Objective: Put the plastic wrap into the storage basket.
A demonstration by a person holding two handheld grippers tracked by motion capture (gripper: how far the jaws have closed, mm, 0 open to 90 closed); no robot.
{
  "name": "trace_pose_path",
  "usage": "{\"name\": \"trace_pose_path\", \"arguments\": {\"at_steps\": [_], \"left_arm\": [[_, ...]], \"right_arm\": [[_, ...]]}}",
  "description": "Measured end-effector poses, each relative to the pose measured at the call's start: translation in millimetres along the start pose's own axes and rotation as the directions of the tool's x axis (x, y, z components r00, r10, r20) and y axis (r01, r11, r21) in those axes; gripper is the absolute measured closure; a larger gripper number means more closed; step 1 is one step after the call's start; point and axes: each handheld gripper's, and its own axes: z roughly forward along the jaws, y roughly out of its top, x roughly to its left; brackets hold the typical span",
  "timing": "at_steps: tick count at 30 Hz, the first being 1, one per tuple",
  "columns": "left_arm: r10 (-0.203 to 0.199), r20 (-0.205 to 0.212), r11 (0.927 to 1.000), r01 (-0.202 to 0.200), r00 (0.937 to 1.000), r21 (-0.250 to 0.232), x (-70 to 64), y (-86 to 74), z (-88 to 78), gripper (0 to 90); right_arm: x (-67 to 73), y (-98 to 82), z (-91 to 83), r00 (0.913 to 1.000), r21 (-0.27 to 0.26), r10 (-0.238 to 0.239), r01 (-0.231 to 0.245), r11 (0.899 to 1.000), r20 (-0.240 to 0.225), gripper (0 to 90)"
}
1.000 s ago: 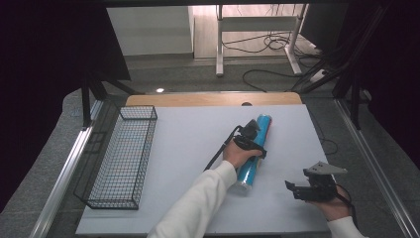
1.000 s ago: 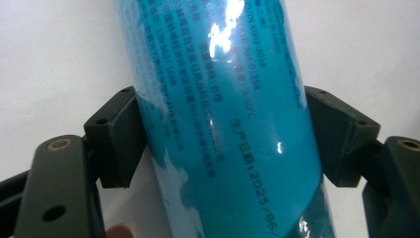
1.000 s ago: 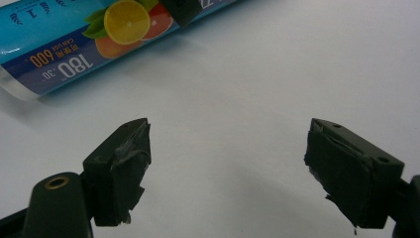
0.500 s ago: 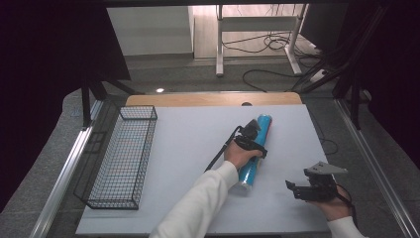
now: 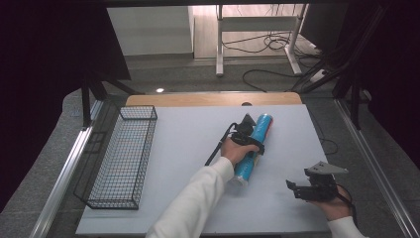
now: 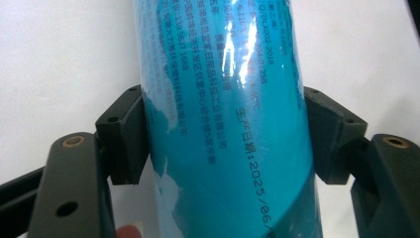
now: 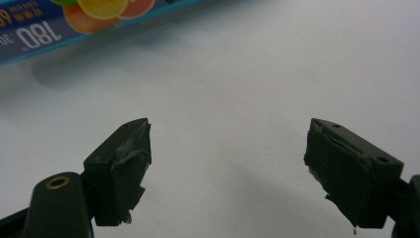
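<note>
The left tongs point(image 6: 225, 134) have just been closing and now squeeze the tall blue shiny can point(image 5: 251, 148). Lift slowly toward the black wire basket point(image 5: 119, 158) at nine o'clock. The right tongs point(image 7: 228, 163) wait open.

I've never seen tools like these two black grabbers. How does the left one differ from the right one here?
The left gripper has just been closing, and its pads now press both sides of the blue tube; the right gripper holds nothing. The left's jaws sit around the tube lying on the white table; the right's jaws stand wide apart, off to the side. Both are hand-held, black and two-jawed.
</note>
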Motion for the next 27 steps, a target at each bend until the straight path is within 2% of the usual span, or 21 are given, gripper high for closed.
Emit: {"name": "trace_pose_path", "arguments": {"at_steps": [2, 7, 12, 15, 19, 27], "left_arm": [[0.01, -0.004, 0.9999, -0.01, 0.9999, -0.002, 0.5, -0.6, -3.5, 29.6], [0.005, 0.008, 0.9997, -0.005, 1.0, -0.024, 5.2, -1.2, -16.3, 29.8], [0.018, -0.024, 0.9988, -0.019, 0.9995, -0.044, 12.6, -2.4, -35.0, 29.9], [0.029, -0.061, 0.9977, -0.033, 0.9977, -0.06, 16.2, -5.4, -46.5, 30.0], [0.038, -0.084, 0.9965, -0.044, 0.9957, -0.071, 24.6, -10.3, -62.0, 30.2], [0.026, -0.122, 0.9949, -0.038, 0.9922, -0.093, 47.3, -19.7, -84.3, 30.4]], "right_arm": [[0.1, 0.0, 0.0, 1.0, 0.0, 0.001, -0.001, 1.0, 0.001, 18.5], [-0.3, -0.2, -0.3, 1.0, -0.001, -0.001, 0.001, 1.0, 0.004, 18.5], [0.2, -0.3, 0.3, 1.0, 0.002, -0.003, 0.003, 1.0, 0.005, 18.5], [0.3, -0.3, 0.6, 1.0, 0.003, -0.004, 0.004, 1.0, 0.007, 18.5], [0.3, -0.1, 0.9, 0.9999, 0.003, -0.005, 0.005, 1.0, 0.009, 18.6], [1.1, -0.2, 2.0, 0.9999, 0.009, -0.007, 0.006, 1.0, 0.015, 18.7]]}}
